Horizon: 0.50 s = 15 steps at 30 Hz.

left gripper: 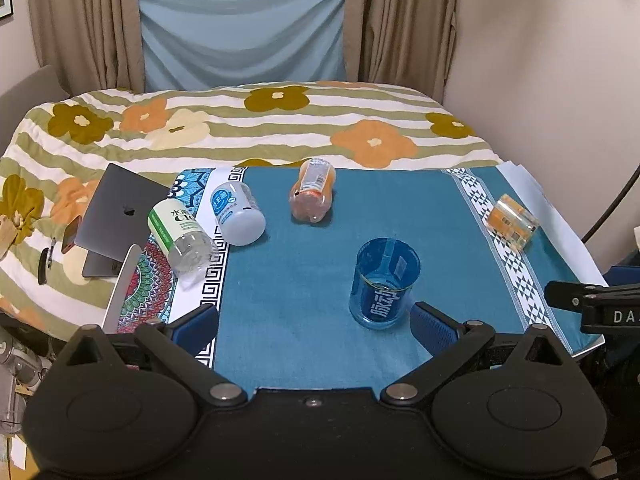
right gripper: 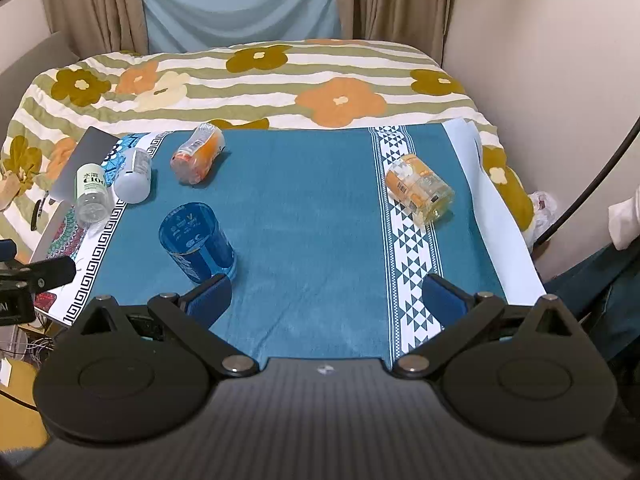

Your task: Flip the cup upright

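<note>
A blue see-through cup (left gripper: 383, 284) stands on the teal tablecloth (left gripper: 288, 272), its printed characters upside down; it also shows in the right wrist view (right gripper: 197, 242). My left gripper (left gripper: 314, 328) is open and empty; its right finger is close beside the cup's base. My right gripper (right gripper: 326, 300) is open and empty, with its left finger just in front of the cup. Other cups lie on their sides: an orange one (left gripper: 312, 195), a white-blue one (left gripper: 239, 213), a green-labelled clear one (left gripper: 180, 236), and an orange-clear one (left gripper: 512, 222) at the right.
A grey laptop (left gripper: 120, 216) lies at the table's left edge, half on the flowered bed quilt (left gripper: 280, 120). A wall (left gripper: 560, 80) runs along the right. The other gripper's black body (left gripper: 600, 304) shows at the right edge of the left wrist view.
</note>
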Available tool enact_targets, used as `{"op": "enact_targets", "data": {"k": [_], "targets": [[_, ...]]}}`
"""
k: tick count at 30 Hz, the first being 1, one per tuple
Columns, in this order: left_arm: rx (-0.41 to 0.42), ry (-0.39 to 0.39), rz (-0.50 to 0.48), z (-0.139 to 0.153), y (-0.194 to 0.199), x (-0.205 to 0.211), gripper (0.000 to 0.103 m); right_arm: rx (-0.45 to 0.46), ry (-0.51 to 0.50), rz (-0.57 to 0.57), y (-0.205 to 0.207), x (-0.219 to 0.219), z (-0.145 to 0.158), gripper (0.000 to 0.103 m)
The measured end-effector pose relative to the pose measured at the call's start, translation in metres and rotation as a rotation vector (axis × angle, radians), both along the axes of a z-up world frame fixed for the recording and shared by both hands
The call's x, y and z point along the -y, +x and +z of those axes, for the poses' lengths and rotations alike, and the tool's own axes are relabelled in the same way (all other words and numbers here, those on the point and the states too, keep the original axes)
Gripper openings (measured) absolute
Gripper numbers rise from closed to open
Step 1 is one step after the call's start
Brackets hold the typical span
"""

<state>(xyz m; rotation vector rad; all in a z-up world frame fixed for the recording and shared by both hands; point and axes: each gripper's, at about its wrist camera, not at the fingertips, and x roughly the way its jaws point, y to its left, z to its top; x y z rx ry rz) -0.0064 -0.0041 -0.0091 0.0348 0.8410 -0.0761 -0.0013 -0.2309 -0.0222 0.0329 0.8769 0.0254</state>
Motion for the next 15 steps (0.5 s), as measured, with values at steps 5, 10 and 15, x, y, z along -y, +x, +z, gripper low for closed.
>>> {"op": "enact_targets", "data": {"k": [5,10,15], "targets": [[0.006,0.004,-0.007,0.0012,-0.0012,0.0014,0.103,0.001,-0.002,0.005,0.0013,-0.0016,0.0001,0.103],[0.007,0.004,-0.011,0.0013,-0.0017,0.0017,0.103,0.002,0.001,0.007,0.0021,-0.0032,0.0004,0.103],[0.008,0.006,-0.012,0.0014,-0.003,0.0019,0.103,0.002,0.0,0.001,0.0012,-0.0053,0.0008,0.103]]}}
